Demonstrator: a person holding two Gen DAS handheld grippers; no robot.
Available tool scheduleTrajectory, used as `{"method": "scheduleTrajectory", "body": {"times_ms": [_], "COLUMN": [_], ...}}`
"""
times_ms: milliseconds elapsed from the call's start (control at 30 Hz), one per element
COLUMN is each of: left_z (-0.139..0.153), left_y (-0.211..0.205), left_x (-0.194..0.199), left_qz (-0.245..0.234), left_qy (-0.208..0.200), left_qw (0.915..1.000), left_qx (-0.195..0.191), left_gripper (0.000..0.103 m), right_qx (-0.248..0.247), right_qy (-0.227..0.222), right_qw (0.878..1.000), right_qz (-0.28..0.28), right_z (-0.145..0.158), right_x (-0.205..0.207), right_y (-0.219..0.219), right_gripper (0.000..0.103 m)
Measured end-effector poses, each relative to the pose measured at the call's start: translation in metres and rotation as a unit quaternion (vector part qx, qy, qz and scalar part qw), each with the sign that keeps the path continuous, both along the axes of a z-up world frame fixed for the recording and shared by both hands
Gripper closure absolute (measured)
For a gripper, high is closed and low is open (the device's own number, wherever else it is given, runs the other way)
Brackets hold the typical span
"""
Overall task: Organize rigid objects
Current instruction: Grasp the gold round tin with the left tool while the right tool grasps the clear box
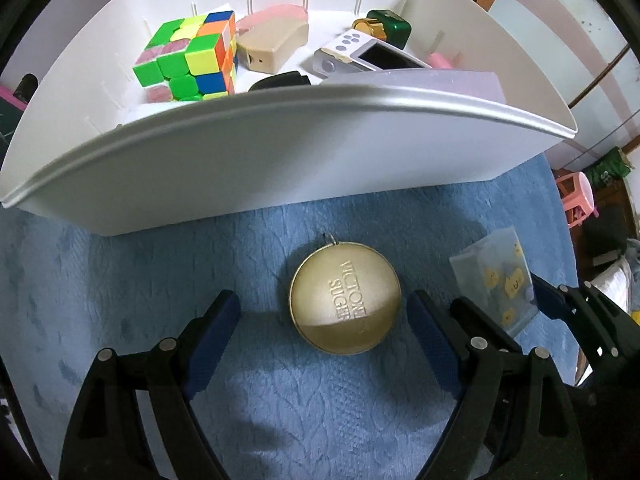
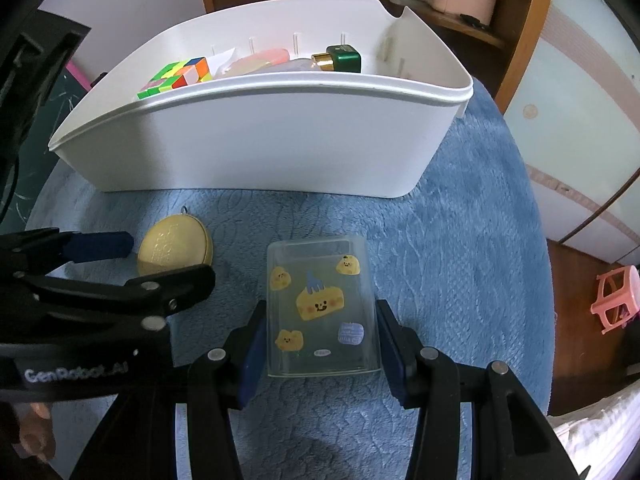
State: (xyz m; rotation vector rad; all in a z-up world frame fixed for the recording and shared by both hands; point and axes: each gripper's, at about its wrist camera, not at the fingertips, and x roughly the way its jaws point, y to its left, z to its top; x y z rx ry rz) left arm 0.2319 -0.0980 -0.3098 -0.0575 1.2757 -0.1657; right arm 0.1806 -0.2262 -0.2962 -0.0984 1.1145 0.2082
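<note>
A round gold tin [image 1: 345, 298] with embossed lettering lies on the blue cloth just in front of the white bin [image 1: 280, 160]. My left gripper [image 1: 324, 332] stands open around the tin, its blue pads apart from the tin on both sides. In the right wrist view my right gripper [image 2: 322, 344] is shut on a clear box [image 2: 322, 304] with yellow cartoon stickers, a pad pressing on each long side. The box rests on the cloth, right of the tin [image 2: 172, 244]. My left gripper [image 2: 172, 260] reaches in from the left there.
The white bin [image 2: 260, 148] holds a colourful puzzle cube [image 1: 188, 56], a beige and pink item [image 1: 272, 44], a white device with a screen [image 1: 368, 56] and a green bottle with a gold cap [image 1: 384, 28]. A pink stool [image 2: 616, 300] stands on the floor at right.
</note>
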Motion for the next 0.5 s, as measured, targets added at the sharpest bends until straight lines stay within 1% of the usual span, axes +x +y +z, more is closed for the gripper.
{"method": "scheduleTrajectory", "body": {"times_ms": [33, 67, 100, 133, 167, 200, 400, 500], "left_z": [0.000, 0.000, 0.000, 0.000, 0.001, 0.002, 0.006, 0.016], "left_y": [0.000, 0.000, 0.000, 0.000, -0.001, -0.003, -0.004, -0.002], "left_x": [0.000, -0.001, -0.002, -0.003, -0.004, -0.005, -0.006, -0.014], "left_qz": [0.001, 0.002, 0.002, 0.000, -0.002, -0.004, -0.002, -0.009], "left_qy": [-0.002, -0.004, -0.007, -0.009, -0.012, -0.014, -0.012, -0.019], "left_qw": [1.0000, 1.0000, 1.0000, 0.9999, 0.9999, 0.9999, 0.9997, 0.9995], "left_qx": [0.001, 0.004, 0.006, 0.006, 0.008, 0.008, 0.023, 0.022], "left_gripper": [0.016, 0.019, 0.024, 0.027, 0.034, 0.044, 0.045, 0.045], "right_qx": [0.000, 0.001, 0.002, 0.002, 0.002, 0.003, 0.004, 0.008], "right_qy": [0.000, 0.000, 0.000, 0.001, 0.001, 0.002, 0.006, 0.009], "right_qw": [1.000, 1.000, 1.000, 1.000, 1.000, 1.000, 1.000, 1.000], "right_qz": [0.000, -0.001, -0.001, -0.002, -0.002, -0.002, -0.002, -0.004], "right_z": [0.000, 0.001, 0.000, -0.001, -0.001, -0.002, 0.000, 0.002], "right_x": [-0.002, -0.001, -0.001, 0.000, 0.000, 0.002, 0.002, 0.003], "right_y": [0.000, -0.001, -0.001, -0.001, -0.001, 0.000, -0.002, -0.006], "right_gripper": [0.052, 0.052, 0.052, 0.052, 0.052, 0.052, 0.053, 0.053]}}
